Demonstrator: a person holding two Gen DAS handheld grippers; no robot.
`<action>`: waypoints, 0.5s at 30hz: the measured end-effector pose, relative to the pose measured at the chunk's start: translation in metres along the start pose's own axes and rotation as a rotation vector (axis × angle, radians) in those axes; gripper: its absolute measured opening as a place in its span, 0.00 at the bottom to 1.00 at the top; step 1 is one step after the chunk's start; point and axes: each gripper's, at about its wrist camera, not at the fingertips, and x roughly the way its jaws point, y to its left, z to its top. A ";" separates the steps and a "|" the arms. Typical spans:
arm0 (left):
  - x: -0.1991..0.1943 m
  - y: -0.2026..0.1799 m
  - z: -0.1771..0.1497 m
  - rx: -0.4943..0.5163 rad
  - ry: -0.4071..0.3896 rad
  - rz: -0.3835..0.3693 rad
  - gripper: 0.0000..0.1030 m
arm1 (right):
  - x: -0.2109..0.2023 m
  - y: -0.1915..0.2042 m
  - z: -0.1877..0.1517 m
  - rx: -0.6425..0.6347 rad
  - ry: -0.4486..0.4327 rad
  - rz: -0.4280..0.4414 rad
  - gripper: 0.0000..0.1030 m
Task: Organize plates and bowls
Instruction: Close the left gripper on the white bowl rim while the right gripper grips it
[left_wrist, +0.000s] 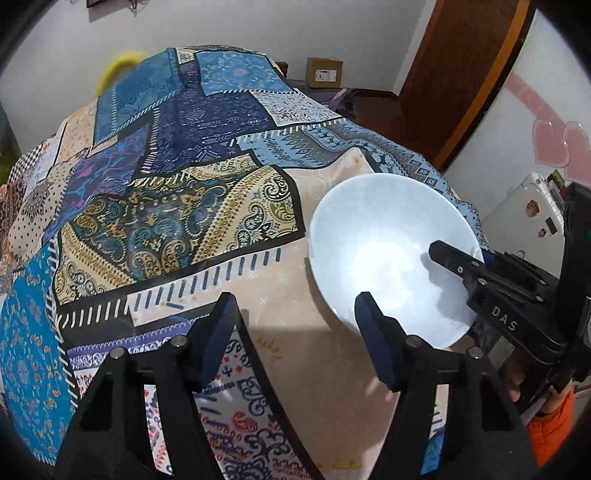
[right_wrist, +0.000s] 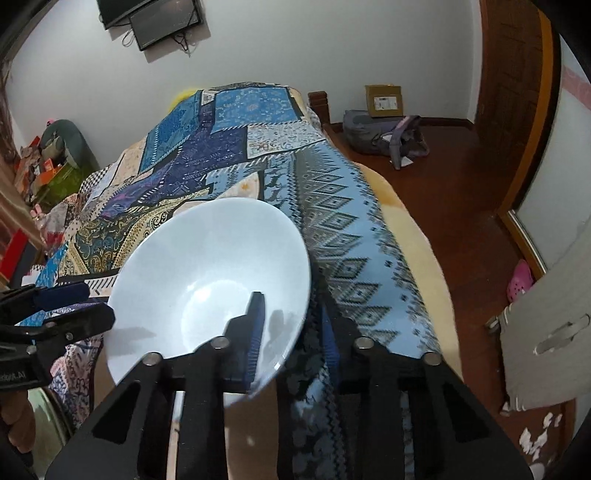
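A pale blue bowl (right_wrist: 210, 273) is held tilted above the patterned patchwork cloth (right_wrist: 229, 147). My right gripper (right_wrist: 291, 314) is shut on the bowl's near rim, one finger inside and one outside. In the left wrist view the same bowl (left_wrist: 384, 243) sits at the right, with the right gripper (left_wrist: 476, 273) clamped on its rim. My left gripper (left_wrist: 295, 317) is open and empty over the cloth, just left of the bowl. It also shows at the left edge of the right wrist view (right_wrist: 70, 306).
The cloth (left_wrist: 177, 199) covers a raised surface whose right edge drops to a wooden floor (right_wrist: 450, 192). A bag (right_wrist: 384, 136) and cardboard box (right_wrist: 384, 99) lie on the floor. Clutter stands at far left (right_wrist: 48, 166). A door (left_wrist: 454, 74) is at right.
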 end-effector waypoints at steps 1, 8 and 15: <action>0.003 -0.002 0.000 0.006 0.002 0.004 0.63 | 0.001 0.002 -0.001 -0.003 0.006 0.011 0.16; 0.022 -0.002 0.002 -0.026 0.059 -0.002 0.43 | 0.000 0.015 -0.008 -0.053 0.006 0.033 0.16; 0.034 -0.001 -0.005 -0.035 0.108 -0.004 0.25 | 0.002 0.027 -0.013 -0.081 0.028 0.063 0.16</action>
